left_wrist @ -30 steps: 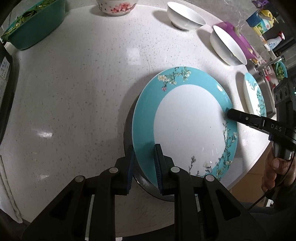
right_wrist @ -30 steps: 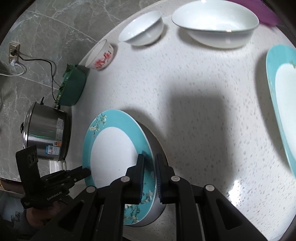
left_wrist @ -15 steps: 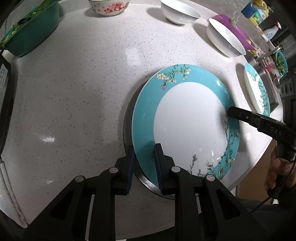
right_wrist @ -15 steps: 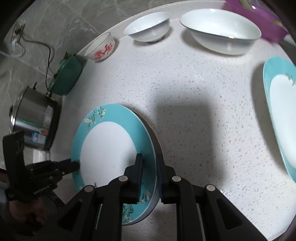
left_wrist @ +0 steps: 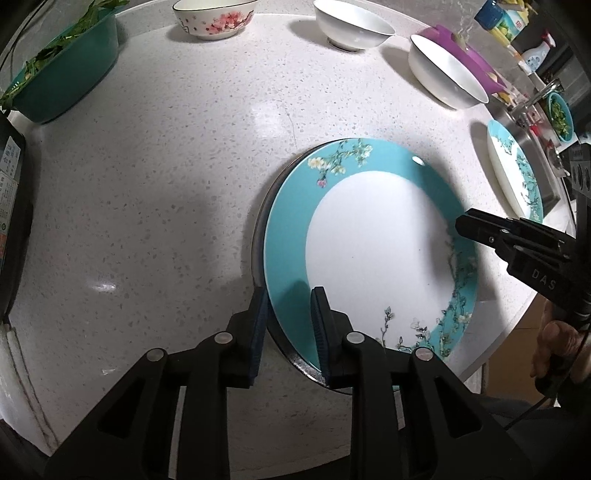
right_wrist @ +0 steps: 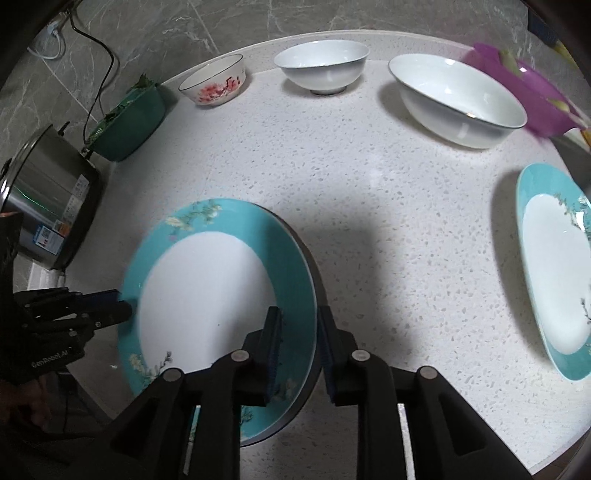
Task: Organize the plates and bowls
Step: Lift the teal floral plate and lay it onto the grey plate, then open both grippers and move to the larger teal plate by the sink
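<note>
1. Two plates now sit stacked near the front edge of the surface [left_wrist: 184,192]: the teal-rimmed plate [left_wrist: 369,251] lies on a darker plate [left_wrist: 260,240], of which only a thin rim shows at its left and lower edges.
2. Both pairs of tongs have just been opening. The left tongs [left_wrist: 288,325] straddle the near-left rim with a gap now visible on each side of it, where a second ago the pads were clamped on that rim.
3. The right tongs [right_wrist: 299,343] have loosened in the same way on the opposite rim; the rim is still between the pads, but they look clear of it. This view is a little blurred with motion.
4. Judged from this, the plate has been set down and released, so this stacking step looks finished and the next pick can begin.
5. Further out, a second teal plate [right_wrist: 554,273] lies alone toward the sink side, a likely next addition to the stack.
6. Along the far edge stand a flowered bowl [left_wrist: 214,18], a small white bowl [left_wrist: 351,29] and a larger white bowl [left_wrist: 447,77], all apart and not yet nested.
</note>
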A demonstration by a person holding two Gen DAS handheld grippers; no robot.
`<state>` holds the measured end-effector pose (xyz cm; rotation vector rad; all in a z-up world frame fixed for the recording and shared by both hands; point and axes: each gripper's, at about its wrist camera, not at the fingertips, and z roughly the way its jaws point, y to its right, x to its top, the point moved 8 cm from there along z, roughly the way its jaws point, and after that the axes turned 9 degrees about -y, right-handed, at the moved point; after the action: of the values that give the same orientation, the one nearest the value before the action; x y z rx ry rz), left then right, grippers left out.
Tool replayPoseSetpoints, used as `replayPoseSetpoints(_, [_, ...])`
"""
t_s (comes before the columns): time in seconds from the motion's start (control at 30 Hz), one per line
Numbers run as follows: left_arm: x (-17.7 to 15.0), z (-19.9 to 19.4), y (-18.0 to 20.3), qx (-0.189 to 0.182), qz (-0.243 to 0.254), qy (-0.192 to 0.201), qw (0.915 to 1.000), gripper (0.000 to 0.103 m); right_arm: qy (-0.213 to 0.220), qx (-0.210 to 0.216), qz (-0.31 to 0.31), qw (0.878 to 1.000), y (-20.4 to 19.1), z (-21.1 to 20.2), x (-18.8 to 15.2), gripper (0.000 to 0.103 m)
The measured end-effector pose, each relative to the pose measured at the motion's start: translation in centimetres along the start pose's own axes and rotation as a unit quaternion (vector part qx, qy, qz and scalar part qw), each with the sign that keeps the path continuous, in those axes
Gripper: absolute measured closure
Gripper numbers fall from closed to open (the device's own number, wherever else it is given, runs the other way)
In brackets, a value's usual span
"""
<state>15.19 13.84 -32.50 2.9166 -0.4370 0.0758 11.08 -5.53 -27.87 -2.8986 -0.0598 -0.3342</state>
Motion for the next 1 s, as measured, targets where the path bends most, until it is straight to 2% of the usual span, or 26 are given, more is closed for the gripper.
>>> replayPoseSetpoints(0.1, [0.3, -1.1, 0.0, -0.002, 0.001, 0.018, 0.9998, 0.080, 0.004, 0.005, 0.006, 1.000, 0.1, -0.1, -0.2, 0.076])
replayPoseSetpoints(0.17, [1.2, -2.6, 0.3, -0.009, 0.005, 0.046, 0.9989, 0.074, 0.010, 0.008, 0.014, 1.000, 0.2, -0.4, -0.4, 0.059])
replayPoseSetpoints(0.2, [1.6, -3.3, 0.6, -0.016, 0.005, 0.057, 0.9982, 0.057, 0.016, 0.009, 0.017, 1.000, 0.2, -0.7, -0.4, 0.054])
replayPoseSetpoints(0.23, [2.1, -4.1, 1.1, -0.030, 0.004, 0.070, 0.9971, 0.030, 0.024, 0.010, 0.021, 0.999, 0.5, -1.3, -0.5, 0.043])
replayPoseSetpoints(0.27, [2.7, -5.1, 2.0, -0.047, 0.006, 0.089, 0.9950, 0.020, 0.031, 0.012, 0.024, 0.999, 0.7, -1.9, -0.5, 0.035])
replayPoseSetpoints(0.3, [3.3, -5.9, 2.9, -0.062, 0.008, 0.103, 0.9927, 0.011, 0.042, 0.019, 0.029, 0.999, 1.1, -2.7, -0.5, 0.033])
replayPoseSetpoints(0.4, [5.1, -7.7, 6.7, -0.111, 0.030, 0.118, 0.9864, 0.007, 0.084, 0.067, 0.057, 0.993, 2.9, -5.9, -0.2, 0.025])
replayPoseSetpoints(0.43, [5.8, -8.1, 8.6, -0.131, 0.040, 0.117, 0.9837, 0.007, 0.103, 0.092, 0.072, 0.988, 4.0, -7.4, -0.1, 0.020])
replayPoseSetpoints(0.5, [6.7, -8.5, 11.3, -0.153, 0.051, 0.122, 0.9793, 0.006, 0.137, 0.128, 0.101, 0.977, 6.6, -10.0, -0.2, 0.019])
replayPoseSetpoints(0.57, [7.7, -8.3, 14.8, -0.162, 0.068, 0.118, 0.9772, 0.006, 0.164, 0.151, 0.136, 0.965, 10.9, -12.8, -0.6, 0.018])
replayPoseSetpoints(0.67, [9.4, -6.8, 19.9, -0.174, 0.078, 0.102, 0.9763, 0.006, 0.188, 0.152, 0.184, 0.953, 18.3, -15.6, -1.7, 0.018])
replayPoseSetpoints(0.73, [10.8, -5.1, 22.3, -0.170, 0.064, 0.095, 0.9788, 0.006, 0.187, 0.146, 0.219, 0.947, 24.1, -16.5, -3.0, 0.017])
replayPoseSetpoints(0.8, [12.0, -3.2, 24.1, -0.146, 0.052, 0.082, 0.9845, 0.006, 0.172, 0.154, 0.248, 0.941, 29.2, -16.3, -4.3, 0.017])
replayPoseSetpoints(0.9, [13.7, -1.0, 26.8, -0.121, 0.054, 0.083, 0.9877, 0.007, 0.147, 0.160, 0.264, 0.940, 34.1, -15.2, -5.1, 0.019])
replayPoseSetpoints(1.0, [14.5, 1.8, 28.4, -0.095, 0.070, 0.069, 0.9906, 0.008, 0.136, 0.175, 0.255, 0.941, 36.0, -14.0, -4.9, 0.022])
